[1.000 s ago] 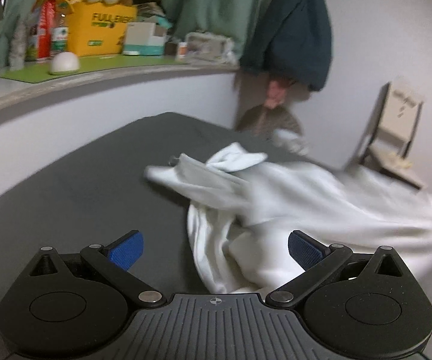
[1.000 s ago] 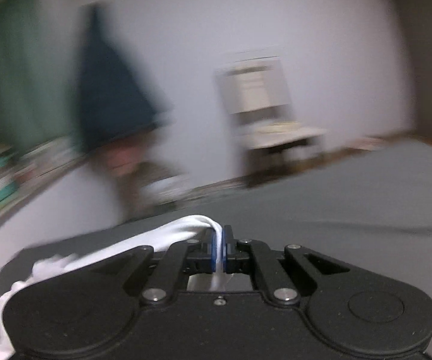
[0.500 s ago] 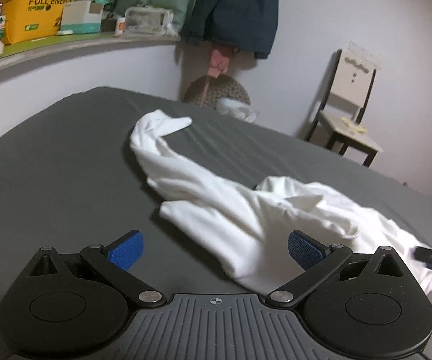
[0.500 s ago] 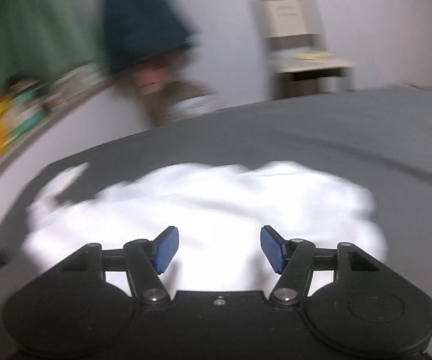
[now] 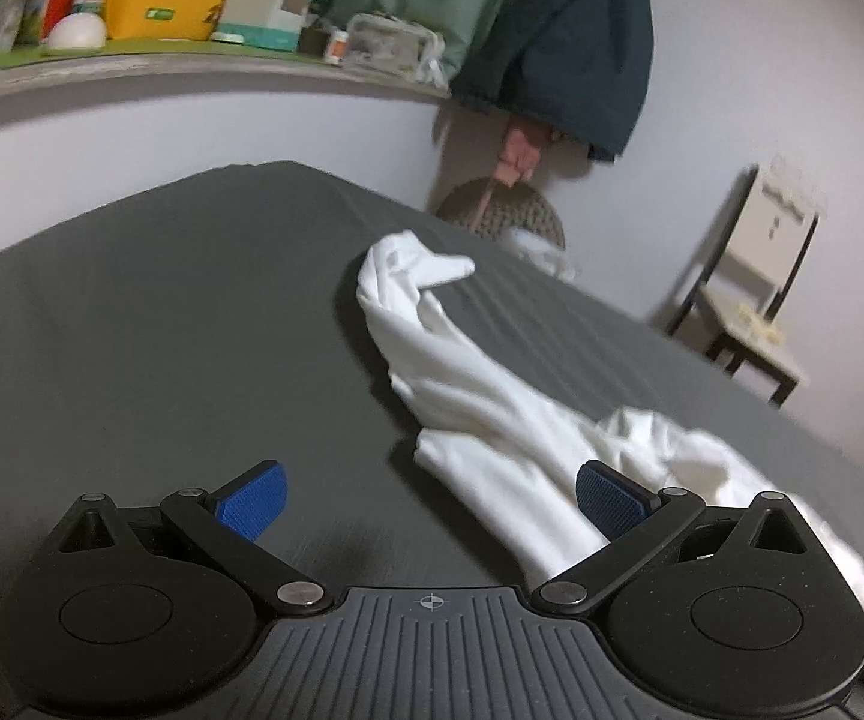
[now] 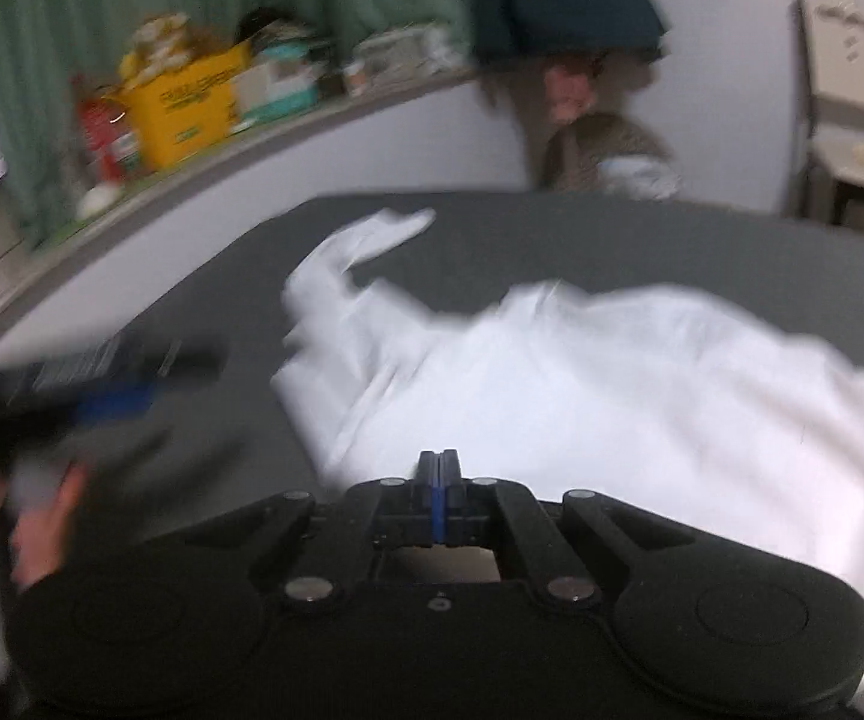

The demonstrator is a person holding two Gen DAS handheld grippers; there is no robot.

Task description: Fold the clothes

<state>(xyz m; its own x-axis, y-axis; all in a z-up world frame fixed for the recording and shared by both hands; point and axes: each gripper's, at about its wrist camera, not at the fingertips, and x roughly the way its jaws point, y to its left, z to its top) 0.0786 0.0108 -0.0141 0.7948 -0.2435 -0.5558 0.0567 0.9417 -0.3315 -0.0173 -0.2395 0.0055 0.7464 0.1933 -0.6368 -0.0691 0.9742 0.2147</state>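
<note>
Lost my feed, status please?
Left gripper open, empty. Right gripper shut, grip unclear. White garment crumpled on grey bed. Nothing blocking.

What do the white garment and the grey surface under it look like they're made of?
White garment: a soft, matte knit, probably cotton jersey; it slumps in rounded folds and the sleeve lies limp. Grey surface: looks like a matte woven sheet pulled over padding, judging by the faint parallel creases near the sleeve and the rounded edge. The blurred right wrist view adds no detail.
</note>
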